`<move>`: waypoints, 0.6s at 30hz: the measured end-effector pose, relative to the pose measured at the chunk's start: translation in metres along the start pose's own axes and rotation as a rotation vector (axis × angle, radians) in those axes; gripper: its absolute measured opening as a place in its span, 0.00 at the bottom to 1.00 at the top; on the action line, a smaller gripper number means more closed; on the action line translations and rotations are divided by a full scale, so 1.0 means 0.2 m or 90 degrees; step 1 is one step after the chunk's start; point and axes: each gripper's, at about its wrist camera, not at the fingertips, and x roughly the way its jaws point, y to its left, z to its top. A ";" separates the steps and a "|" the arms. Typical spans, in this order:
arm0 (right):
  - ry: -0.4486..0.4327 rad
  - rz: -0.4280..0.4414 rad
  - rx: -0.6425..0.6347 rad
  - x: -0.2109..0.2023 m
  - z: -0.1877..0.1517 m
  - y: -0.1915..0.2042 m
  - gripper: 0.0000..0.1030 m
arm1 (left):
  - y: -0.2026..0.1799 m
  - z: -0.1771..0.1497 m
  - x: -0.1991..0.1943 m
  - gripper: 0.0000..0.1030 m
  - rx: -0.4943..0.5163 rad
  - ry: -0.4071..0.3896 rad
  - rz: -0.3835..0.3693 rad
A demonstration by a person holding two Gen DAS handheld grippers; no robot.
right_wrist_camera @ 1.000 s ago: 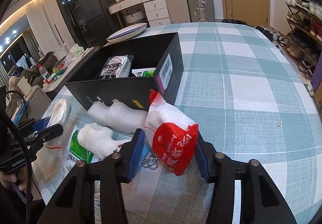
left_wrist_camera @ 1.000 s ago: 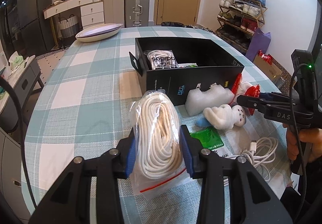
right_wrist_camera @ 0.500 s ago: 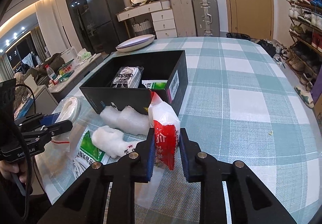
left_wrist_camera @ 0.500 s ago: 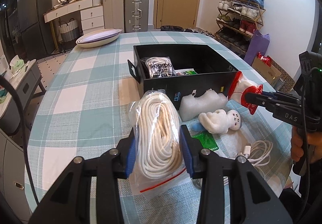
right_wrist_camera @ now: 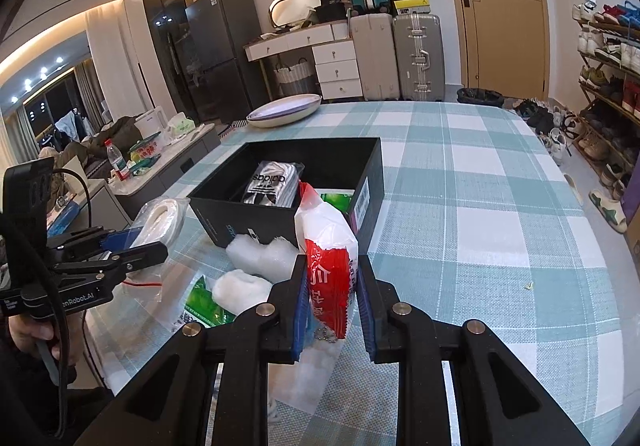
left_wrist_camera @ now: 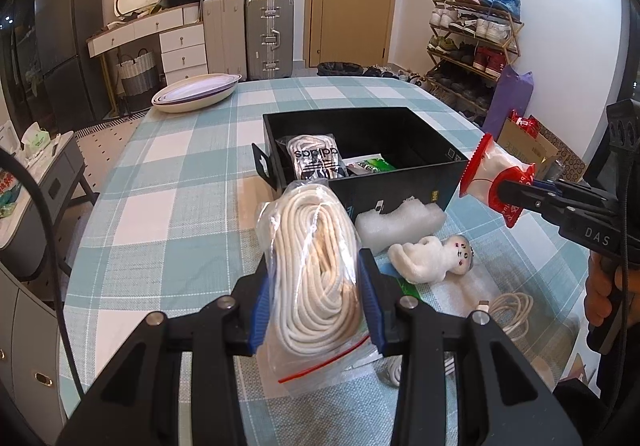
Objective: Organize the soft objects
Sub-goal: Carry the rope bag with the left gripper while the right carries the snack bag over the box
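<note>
Two packets already lie in the black box (left_wrist_camera: 416, 173) mid-table; your left gripper (left_wrist_camera: 318, 302) clamps the bagged rope (left_wrist_camera: 316, 278), your right gripper (right_wrist_camera: 332, 306) the red-and-white pouch (right_wrist_camera: 330, 246), while bubble wrap (left_wrist_camera: 400, 219), doll (left_wrist_camera: 432, 256) and cable (left_wrist_camera: 510, 308) wait by the near edge.

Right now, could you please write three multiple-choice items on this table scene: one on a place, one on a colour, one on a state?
1. Where does the adidas packet lie?
A. in the black box
B. on the stacked plates
C. on the floor

2. What colour is the printed end of the packet in the right gripper?
A. blue
B. red
C. yellow

3. What is the left gripper doing?
A. standing open, holding nothing
B. pinching a charging cable
C. clamped on the bagged white rope

Answers: 1 A, the packet sits inside the box walls. 2 B, red print shows between the pads. 3 C, both pads press the bag.
</note>
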 end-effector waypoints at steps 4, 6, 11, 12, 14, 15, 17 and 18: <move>-0.016 0.001 -0.003 -0.04 0.02 0.01 0.22 | 0.00 0.03 -0.01 0.37 0.004 -0.008 -0.002; -0.023 0.002 -0.004 -0.05 0.02 0.02 0.22 | 0.00 0.04 -0.01 0.37 0.007 -0.013 -0.003; -0.036 0.007 -0.005 -0.08 0.05 0.03 0.22 | -0.01 0.08 -0.01 0.37 0.011 -0.025 -0.004; -0.039 0.009 -0.005 -0.08 0.06 0.04 0.22 | -0.01 0.09 -0.02 0.37 0.012 -0.027 -0.005; -0.043 0.010 -0.003 -0.09 0.06 0.04 0.22 | -0.01 0.10 -0.02 0.37 0.015 -0.031 -0.008; -0.044 0.010 -0.003 -0.09 0.07 0.04 0.22 | -0.01 0.11 -0.02 0.37 0.016 -0.033 -0.009; -0.044 0.011 -0.005 -0.10 0.08 0.04 0.22 | -0.01 0.13 -0.03 0.37 0.018 -0.038 -0.012; -0.046 0.011 -0.006 -0.10 0.09 0.05 0.22 | -0.02 0.14 -0.03 0.37 0.019 -0.040 -0.013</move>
